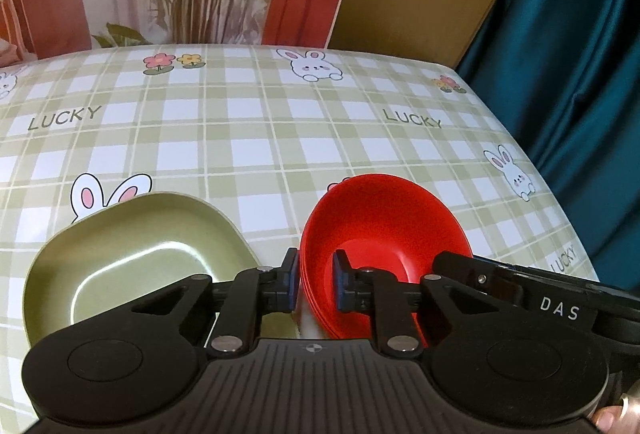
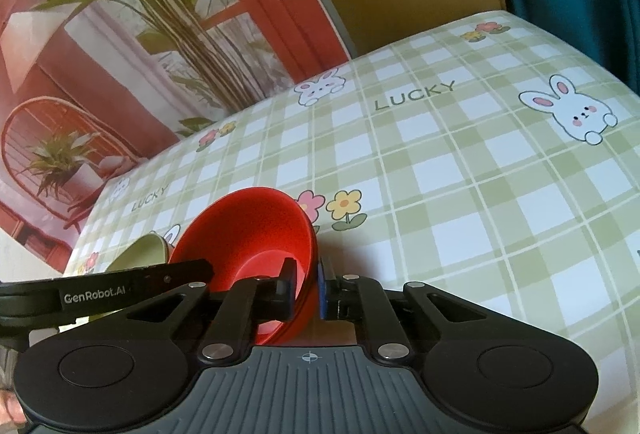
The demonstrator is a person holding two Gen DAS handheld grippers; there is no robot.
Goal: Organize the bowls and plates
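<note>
**Gripping the red bowls from both sides**

Tilting up off the bench [image 1: 248, 138], the red bowls [image 1: 380, 230] look like a nested stack of several, judging by the layered rims along the near left edge; an exact count cannot be told. The left hand-held gripper [image 1: 316, 284] pinches the stack's left rim, one finger outside the wall and the other inside, its jaws drawn narrow around the plastic. In the right wrist view the right hand-held gripper [image 2: 306, 288] holds the opposite rim of the red bowls [image 2: 248, 230] the same way, one finger inside, one outside, jaws close together.

Just left of the stack sits a green dish [image 1: 132, 258] with rounded corners, resting flat on the bench and apart from the red rim. From the right wrist only its edge [image 2: 144, 252] shows behind the left tool's arm.

A checked green-and-white tablecloth [image 2: 460, 194] printed with rabbits, flowers and the word LUCKY covers the bench. Behind it hang a printed backdrop [image 2: 120, 46] of plants and red frames, and a teal curtain [image 1: 580, 74] on the right.
</note>
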